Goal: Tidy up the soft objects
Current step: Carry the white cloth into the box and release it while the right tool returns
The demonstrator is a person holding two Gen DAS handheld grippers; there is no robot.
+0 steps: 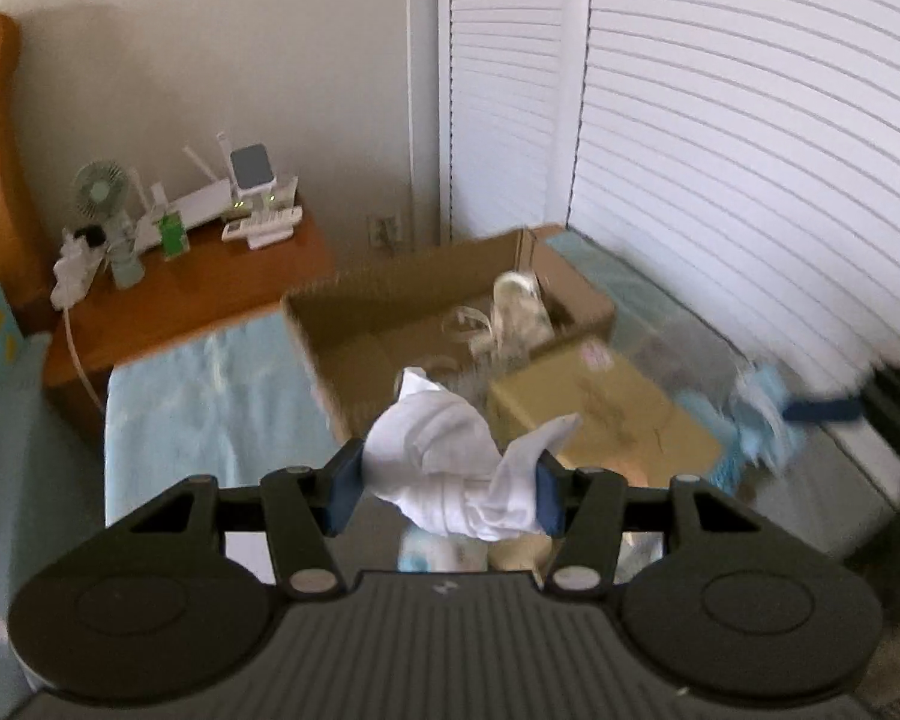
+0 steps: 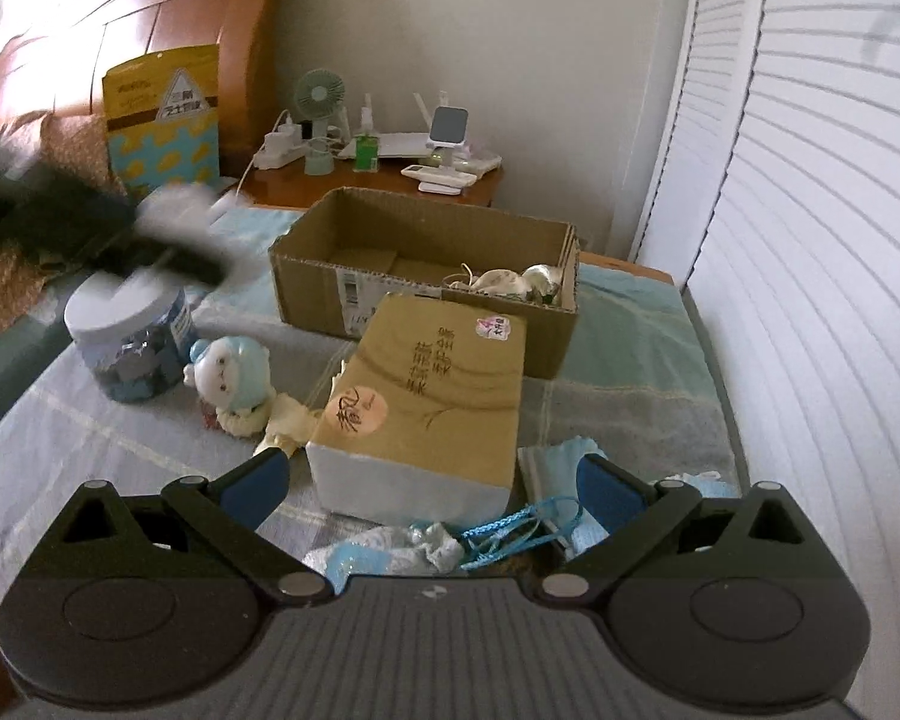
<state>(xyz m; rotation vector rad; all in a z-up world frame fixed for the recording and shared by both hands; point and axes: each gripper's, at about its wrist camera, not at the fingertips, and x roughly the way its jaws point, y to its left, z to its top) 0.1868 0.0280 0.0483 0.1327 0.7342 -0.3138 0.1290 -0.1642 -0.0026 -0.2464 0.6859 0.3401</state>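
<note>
My left gripper is shut on a bundled white sock and holds it in the air in front of the open cardboard box. The box holds a pale crumpled item at its right end. In the right wrist view the left gripper is a dark blur at upper left with the white sock. My right gripper is open and empty, low over the bed. Light blue cloth and a blue cord lie between its fingers. A small plush doll lies at left.
A closed tan box lies in front of the open box. A clear jar with a white lid stands left. A wooden nightstand holds a fan, router and remotes. White louvered doors stand close on the right. The headboard is at back left.
</note>
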